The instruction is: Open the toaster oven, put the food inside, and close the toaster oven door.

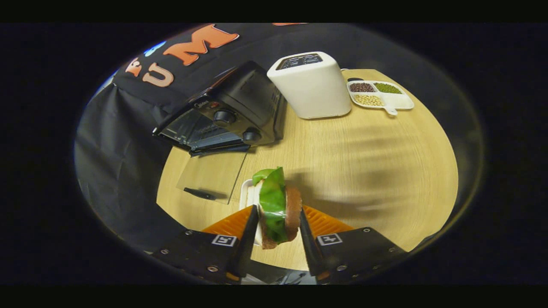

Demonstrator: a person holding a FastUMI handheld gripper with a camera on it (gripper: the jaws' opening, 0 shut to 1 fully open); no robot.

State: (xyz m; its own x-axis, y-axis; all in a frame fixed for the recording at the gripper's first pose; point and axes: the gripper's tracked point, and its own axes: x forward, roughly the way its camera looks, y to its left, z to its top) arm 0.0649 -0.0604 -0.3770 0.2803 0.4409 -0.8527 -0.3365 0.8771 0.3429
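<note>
Gripper: your gripper [278, 222] is closed to a narrow gap, and both fingers press on a sandwich held between them.
Sandwich: the sandwich [277, 207] stands on edge between your fingers, with a brown bread slice on the right, green lettuce in the middle and a pale layer on the left.
White plate: a small white plate [247, 194] sits on the table just behind and to the left of the sandwich, mostly hidden by it.
Toaster oven: the black toaster oven [227, 111] stands well ahead of your fingers and to the left, with two round knobs on its front panel.
Oven door: the glass door [212, 175] is open, folded down flat toward you, with its dark handle at the near end, ahead and left of your left finger.
Toaster: a white slot toaster [310, 85] stands just to the right of the oven, far ahead of you.
Divided dish: a white divided dish [379, 94] holding dark, green and pale beans lies to the right of the toaster.
Table: everything rests on a round, light wood table [364, 171].
</note>
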